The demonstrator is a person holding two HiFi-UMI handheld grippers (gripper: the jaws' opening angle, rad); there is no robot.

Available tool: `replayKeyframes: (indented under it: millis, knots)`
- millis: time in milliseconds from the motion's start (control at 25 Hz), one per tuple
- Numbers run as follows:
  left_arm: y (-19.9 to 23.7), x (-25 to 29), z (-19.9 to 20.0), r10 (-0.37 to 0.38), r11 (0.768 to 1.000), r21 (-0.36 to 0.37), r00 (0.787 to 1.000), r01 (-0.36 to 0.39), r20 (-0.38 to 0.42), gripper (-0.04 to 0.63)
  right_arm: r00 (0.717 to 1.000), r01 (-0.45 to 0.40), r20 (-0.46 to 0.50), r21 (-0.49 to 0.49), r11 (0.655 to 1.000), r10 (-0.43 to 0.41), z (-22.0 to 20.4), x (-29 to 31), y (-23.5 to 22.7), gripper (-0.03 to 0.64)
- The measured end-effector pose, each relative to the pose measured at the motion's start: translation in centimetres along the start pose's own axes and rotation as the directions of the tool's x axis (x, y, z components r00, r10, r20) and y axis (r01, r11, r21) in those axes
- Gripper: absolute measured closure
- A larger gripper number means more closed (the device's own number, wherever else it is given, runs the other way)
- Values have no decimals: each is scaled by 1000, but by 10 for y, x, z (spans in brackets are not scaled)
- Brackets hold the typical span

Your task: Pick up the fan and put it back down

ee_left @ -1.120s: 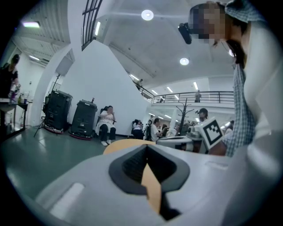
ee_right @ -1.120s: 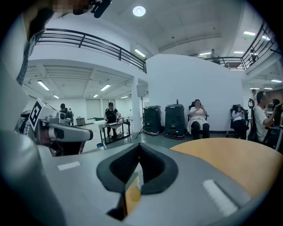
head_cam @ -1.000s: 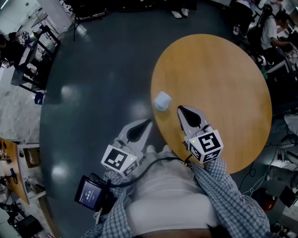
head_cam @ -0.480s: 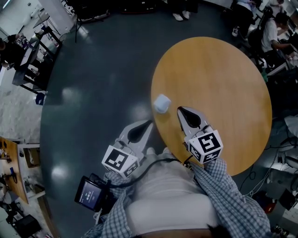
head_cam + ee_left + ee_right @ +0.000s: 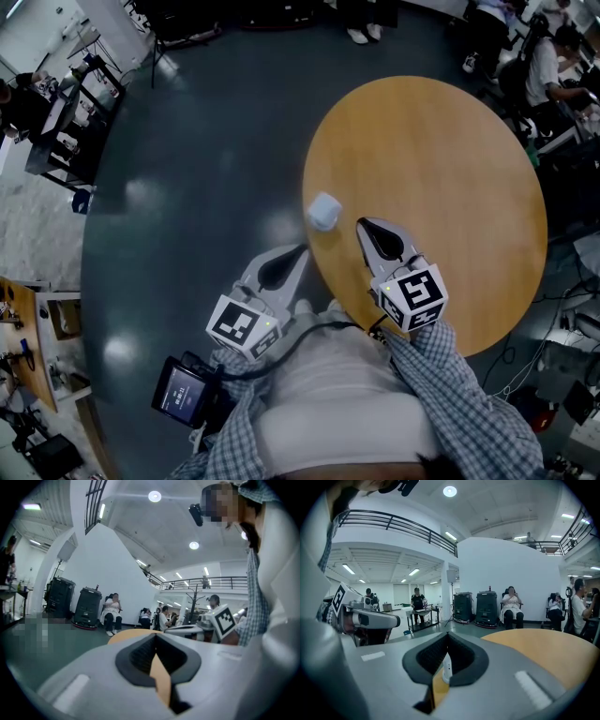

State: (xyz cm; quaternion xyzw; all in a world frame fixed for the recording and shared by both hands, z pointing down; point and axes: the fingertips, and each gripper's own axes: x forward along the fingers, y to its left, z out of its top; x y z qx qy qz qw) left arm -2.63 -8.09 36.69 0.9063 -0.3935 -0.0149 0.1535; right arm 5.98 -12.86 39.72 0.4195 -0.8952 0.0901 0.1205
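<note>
Fan (image 5: 323,211): small, white, standing on the round wooden table (image 5: 450,169) at its 9 o'clock rim. Right gripper (image 5: 367,228) is above the table with the fan at its 10 o'clock, near but not touching; jaws pressed together, nothing held. Left gripper (image 5: 295,253) is over the dark floor (image 5: 187,187), at the fan's 7 o'clock; jaws likewise together, empty. Compared with a second ago, fan and both grippers keep their places; only the head view drifts slightly.
</note>
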Motion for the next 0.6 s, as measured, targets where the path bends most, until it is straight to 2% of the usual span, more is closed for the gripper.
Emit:
replayKeyframes:
  millis: [600]
  knots:
    - [-4,2,-1,-2,1000,-3,1000,2,-2,597,1000,-12,-16,-2,1000,12,-4,-2,0,614]
